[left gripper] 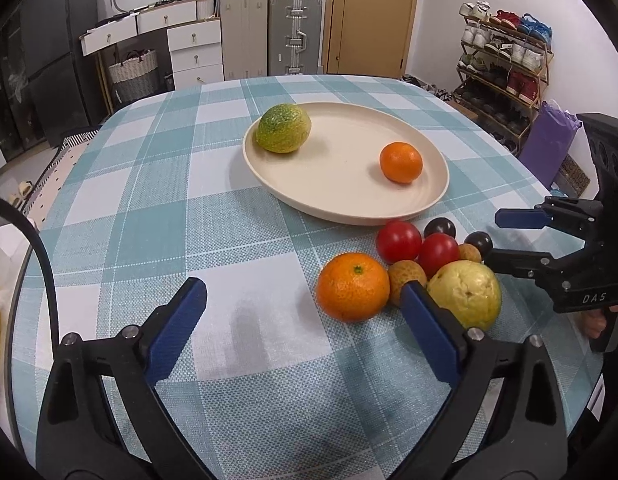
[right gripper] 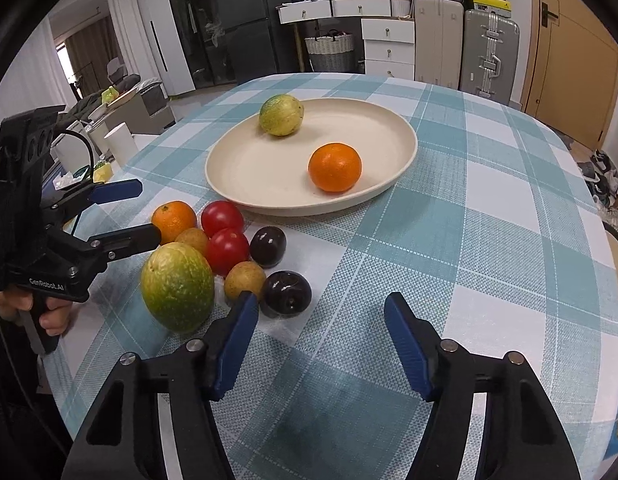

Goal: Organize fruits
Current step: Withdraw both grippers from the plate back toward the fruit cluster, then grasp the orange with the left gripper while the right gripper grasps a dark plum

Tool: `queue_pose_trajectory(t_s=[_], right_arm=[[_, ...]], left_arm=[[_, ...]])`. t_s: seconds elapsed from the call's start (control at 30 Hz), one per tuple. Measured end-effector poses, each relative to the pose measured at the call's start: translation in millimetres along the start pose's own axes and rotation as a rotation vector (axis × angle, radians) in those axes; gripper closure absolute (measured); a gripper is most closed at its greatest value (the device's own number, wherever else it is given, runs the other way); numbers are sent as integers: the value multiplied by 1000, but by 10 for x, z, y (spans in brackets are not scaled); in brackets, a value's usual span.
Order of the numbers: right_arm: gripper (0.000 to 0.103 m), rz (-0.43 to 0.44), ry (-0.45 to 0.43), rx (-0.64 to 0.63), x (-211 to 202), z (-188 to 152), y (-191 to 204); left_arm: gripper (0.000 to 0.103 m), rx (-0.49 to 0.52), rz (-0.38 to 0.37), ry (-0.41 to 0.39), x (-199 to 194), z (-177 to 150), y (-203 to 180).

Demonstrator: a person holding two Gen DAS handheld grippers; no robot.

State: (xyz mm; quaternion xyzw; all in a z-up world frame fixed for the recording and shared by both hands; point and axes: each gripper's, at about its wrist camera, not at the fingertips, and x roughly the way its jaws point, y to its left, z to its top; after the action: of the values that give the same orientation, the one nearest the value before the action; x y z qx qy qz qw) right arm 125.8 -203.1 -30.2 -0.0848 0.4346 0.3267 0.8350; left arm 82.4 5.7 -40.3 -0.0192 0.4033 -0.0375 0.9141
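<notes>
A cream plate (left gripper: 341, 196) (right gripper: 245, 176) holds a green-yellow fruit (left gripper: 283, 128) (right gripper: 281, 115) and an orange (left gripper: 401, 162) (right gripper: 335, 167). In front of it lies a cluster: an orange (left gripper: 353, 286) (right gripper: 173, 220), two red tomatoes (left gripper: 399, 241) (right gripper: 222, 217), two dark plums (left gripper: 439, 227) (right gripper: 287, 293), small tan fruits (left gripper: 407, 278) (right gripper: 244, 279) and a large yellow-green fruit (left gripper: 467, 294) (right gripper: 177, 286). My left gripper (left gripper: 303, 298) (right gripper: 143, 210) is open and empty, just left of the cluster. My right gripper (right gripper: 319, 316) (left gripper: 493, 236) is open and empty, right of the cluster.
The round table (left gripper: 149, 184) (right gripper: 489, 184) has a teal checked cloth. Suitcases (left gripper: 295, 32), white drawers (left gripper: 193, 52) and a shoe rack (left gripper: 505, 64) stand beyond its far edge. A wooden door (right gripper: 569, 52) is at the back.
</notes>
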Motion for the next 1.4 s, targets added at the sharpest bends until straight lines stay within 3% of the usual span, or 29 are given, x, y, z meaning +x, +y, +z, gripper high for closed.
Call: queue_pose_trajectory(t_s=[0.1,0.3,0.57,0.73,0.9,1.2,1.4], right_arm=[[37,0,-1,-1,-6,9,-7],[37,0,-1,-6,-10,7,12],[37,8,-5,-1,-24,13,6],[39,17,-1,-5,-18,17,5],[53,26,9,-36,7,23,41],[65,65,10,-106,41,69,86],[76,136,16,-137,43,88,76]], left_arm=[[9,-3,-8,13,35,5,10],[26,10,-47,24,71,1,-14],[68,39,-148,20,50,-2,-95],[68,41,-125,16,11,-24,-77],[68,15,-107,13,-15,-35,28],[68,18,-105,10,-19,-49,26],[68,17,-105,9,-22,-47,24]])
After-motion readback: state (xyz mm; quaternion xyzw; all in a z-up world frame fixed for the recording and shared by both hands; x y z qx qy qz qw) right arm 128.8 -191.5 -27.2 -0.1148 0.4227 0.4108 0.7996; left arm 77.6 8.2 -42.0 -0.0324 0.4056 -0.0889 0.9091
